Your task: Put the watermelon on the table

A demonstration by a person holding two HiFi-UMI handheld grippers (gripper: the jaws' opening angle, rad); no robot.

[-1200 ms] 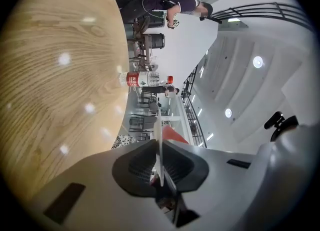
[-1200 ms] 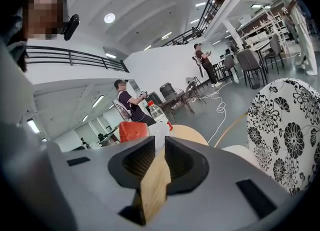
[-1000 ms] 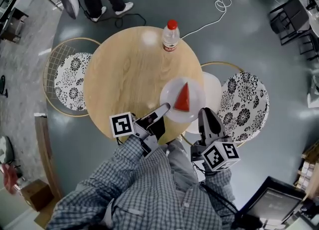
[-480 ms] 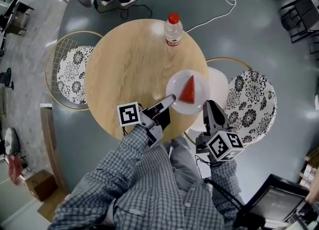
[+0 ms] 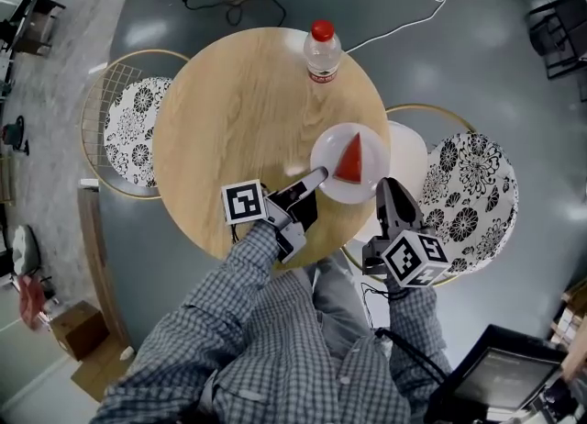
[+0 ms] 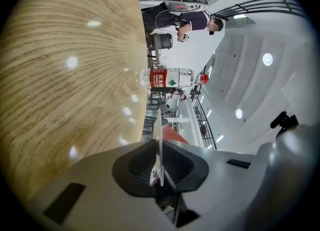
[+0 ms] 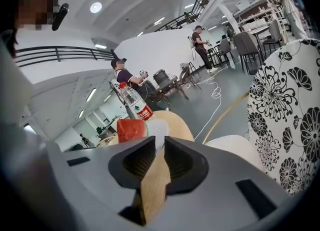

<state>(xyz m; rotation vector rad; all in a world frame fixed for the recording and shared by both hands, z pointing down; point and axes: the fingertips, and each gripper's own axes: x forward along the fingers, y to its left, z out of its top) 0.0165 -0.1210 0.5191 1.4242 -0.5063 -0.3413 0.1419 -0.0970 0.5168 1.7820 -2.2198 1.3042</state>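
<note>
left gripper [image 5: 316, 175] pinches the near rim of the plate [image 5: 369, 187]. the plate carries the watermelon slice [image 5: 348, 160] over the right edge of the table [image 5: 238, 110]; contact with the wood cannot be confirmed. keep the plate level and seat it fully inboard before letting go. right gripper [image 5: 387, 186] sits just beside the rim, jaws slightly apart, holding nothing.

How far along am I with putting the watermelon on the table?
Done: the white round plate with the red watermelon wedge is over the edge of the round wooden table. In hand: the left gripper clamps its rim; the right gripper is empty. Left: set it down, release.
</note>
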